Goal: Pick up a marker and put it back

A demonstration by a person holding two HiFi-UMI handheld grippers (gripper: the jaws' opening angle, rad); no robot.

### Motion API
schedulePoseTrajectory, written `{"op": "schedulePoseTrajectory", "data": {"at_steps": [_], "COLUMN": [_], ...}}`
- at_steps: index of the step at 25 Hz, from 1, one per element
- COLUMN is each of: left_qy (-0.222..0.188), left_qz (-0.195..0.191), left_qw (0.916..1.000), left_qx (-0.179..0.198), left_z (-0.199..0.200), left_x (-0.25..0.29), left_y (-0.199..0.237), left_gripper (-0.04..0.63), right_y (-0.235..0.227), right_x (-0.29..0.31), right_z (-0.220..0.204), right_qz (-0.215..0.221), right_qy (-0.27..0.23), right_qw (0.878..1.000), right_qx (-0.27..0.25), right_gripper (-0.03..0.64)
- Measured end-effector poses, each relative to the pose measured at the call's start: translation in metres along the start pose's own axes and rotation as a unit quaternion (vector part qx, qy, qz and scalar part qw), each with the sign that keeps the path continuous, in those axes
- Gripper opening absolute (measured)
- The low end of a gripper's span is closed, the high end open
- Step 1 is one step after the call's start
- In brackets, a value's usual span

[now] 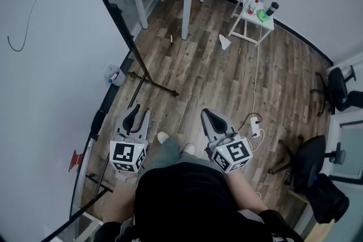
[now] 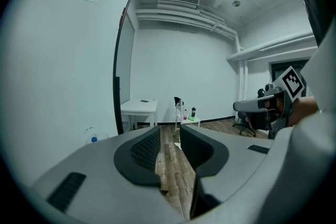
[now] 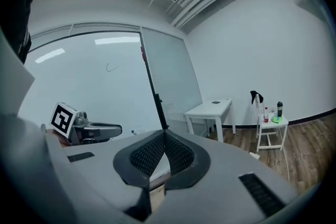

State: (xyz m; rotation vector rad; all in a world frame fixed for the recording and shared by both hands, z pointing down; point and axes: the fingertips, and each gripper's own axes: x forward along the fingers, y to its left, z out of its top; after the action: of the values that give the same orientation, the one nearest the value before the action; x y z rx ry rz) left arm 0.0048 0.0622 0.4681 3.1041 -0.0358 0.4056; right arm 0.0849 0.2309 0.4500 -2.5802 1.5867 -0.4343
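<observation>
Your left gripper (image 1: pixel 134 112) is parted and empty, your right gripper (image 1: pixel 209 117) pinched on nothing; no marker ahead of either, all 2 steps remain

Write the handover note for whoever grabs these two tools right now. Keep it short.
The left tool has its jaws a little apart with nothing between them, only the wood floor beyond.
The right tool has its jaws shut tip to tip and is empty.
No marker can be made out for certain. A small red thing sits at the lower edge of the whiteboard on the left, too small to identify.
Done: nothing that shows, as neither tool holds a marker.
Left: find a marker, pick it up, put it back.
</observation>
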Motion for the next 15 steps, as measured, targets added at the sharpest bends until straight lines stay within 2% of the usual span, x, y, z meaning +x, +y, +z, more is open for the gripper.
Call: {"op": "schedulePoseTrajectory", "data": {"at_steps": [7,15], "left_qy": [0.004,0.015], "left_qz": [0.074,0.167], "left_qw": [0.997,0.9848], "left_qx": [-0.023,-0.044], "left_z": [-0.009,-0.027], "left_x": [0.021,0.022], "left_y": [0.088,0.164], "left_gripper": [0.118,0.125], "right_y": [0.011,0.044], "right_x": [0.114,0.212], "right_z": [0.018,0.035], "right_qz": [0.071,0.15], "right_qy": [0.019,0.035], "right_qw": [0.997,0.987], "right_qx": [-0.02,-0.045], "right_gripper": [0.028,0.028]}}
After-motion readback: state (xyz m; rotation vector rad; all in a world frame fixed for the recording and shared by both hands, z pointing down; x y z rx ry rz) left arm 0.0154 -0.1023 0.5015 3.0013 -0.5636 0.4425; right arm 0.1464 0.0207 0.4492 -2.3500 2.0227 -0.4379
